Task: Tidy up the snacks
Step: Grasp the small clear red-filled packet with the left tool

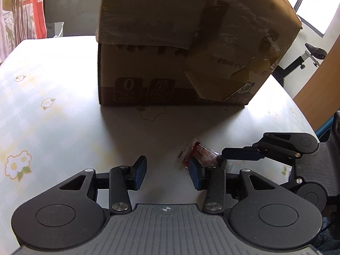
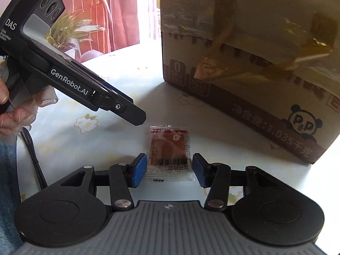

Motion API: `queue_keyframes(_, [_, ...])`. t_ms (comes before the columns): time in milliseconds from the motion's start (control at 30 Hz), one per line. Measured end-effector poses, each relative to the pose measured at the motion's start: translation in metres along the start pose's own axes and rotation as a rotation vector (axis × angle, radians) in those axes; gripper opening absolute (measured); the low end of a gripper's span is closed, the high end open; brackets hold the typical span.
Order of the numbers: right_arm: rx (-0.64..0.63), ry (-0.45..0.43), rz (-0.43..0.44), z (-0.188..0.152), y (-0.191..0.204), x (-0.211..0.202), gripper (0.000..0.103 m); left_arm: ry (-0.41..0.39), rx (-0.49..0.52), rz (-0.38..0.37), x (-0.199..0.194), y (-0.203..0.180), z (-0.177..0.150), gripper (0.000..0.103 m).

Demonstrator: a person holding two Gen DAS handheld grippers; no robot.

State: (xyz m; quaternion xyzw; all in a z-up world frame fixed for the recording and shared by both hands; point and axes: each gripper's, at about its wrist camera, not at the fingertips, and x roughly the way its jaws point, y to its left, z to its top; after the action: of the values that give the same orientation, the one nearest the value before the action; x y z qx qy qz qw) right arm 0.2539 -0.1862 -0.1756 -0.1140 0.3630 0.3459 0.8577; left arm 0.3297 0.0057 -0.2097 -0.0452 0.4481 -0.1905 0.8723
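A small clear snack packet point(image 2: 169, 146) with red contents lies flat on the flowered tablecloth point(image 2: 85, 144), in front of a large cardboard box point(image 2: 255, 89). My right gripper point(image 2: 169, 170) straddles the packet's near end. Its blue pads point(image 2: 139, 170) stand close beside the packet's edges, and the packet is not squeezed or lifted. My left gripper point(image 1: 167, 173) is open and empty, just left of the packet point(image 1: 199, 153), which its right finger partly hides. In the right wrist view the left gripper's finger point(image 2: 136, 116) hangs above and left of the packet.
The cardboard box point(image 1: 170, 68) with a raised flap fills the table's far side. A person's hand point(image 2: 12, 114) holds the left gripper's handle. A potted plant point(image 2: 70, 34) and a chair back stand beyond the table's far left edge. A wooden panel point(image 1: 318, 74) is at the right.
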Motion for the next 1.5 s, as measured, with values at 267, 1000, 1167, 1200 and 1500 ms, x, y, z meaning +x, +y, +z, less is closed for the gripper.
queue_keyframes(267, [0.047, -0.021, -0.076, -0.018, -0.019, -0.019, 0.051, 0.041, 0.054, -0.015, 0.023, -0.036, 0.005, 0.045])
queue_keyframes(1000, [0.221, -0.061, -0.151, -0.036, -0.056, -0.052, 0.002, 0.068, 0.058, -0.051, 0.067, -0.081, 0.018, 0.039])
queue_keyframes(1167, [0.272, -0.036, -0.139, -0.041, -0.061, -0.047, 0.001, 0.067, 0.033, -0.068, 0.072, -0.081, 0.022, 0.039])
queue_keyframes(1200, [0.286, -0.038, -0.134, -0.043, -0.063, -0.048, 0.000, 0.066, 0.026, -0.074, 0.074, -0.081, 0.022, 0.039])
queue_keyframes(1500, [0.354, -0.084, -0.092, -0.055, -0.073, -0.056, 0.000, 0.056, -0.035, -0.141, 0.087, -0.086, 0.030, 0.039])
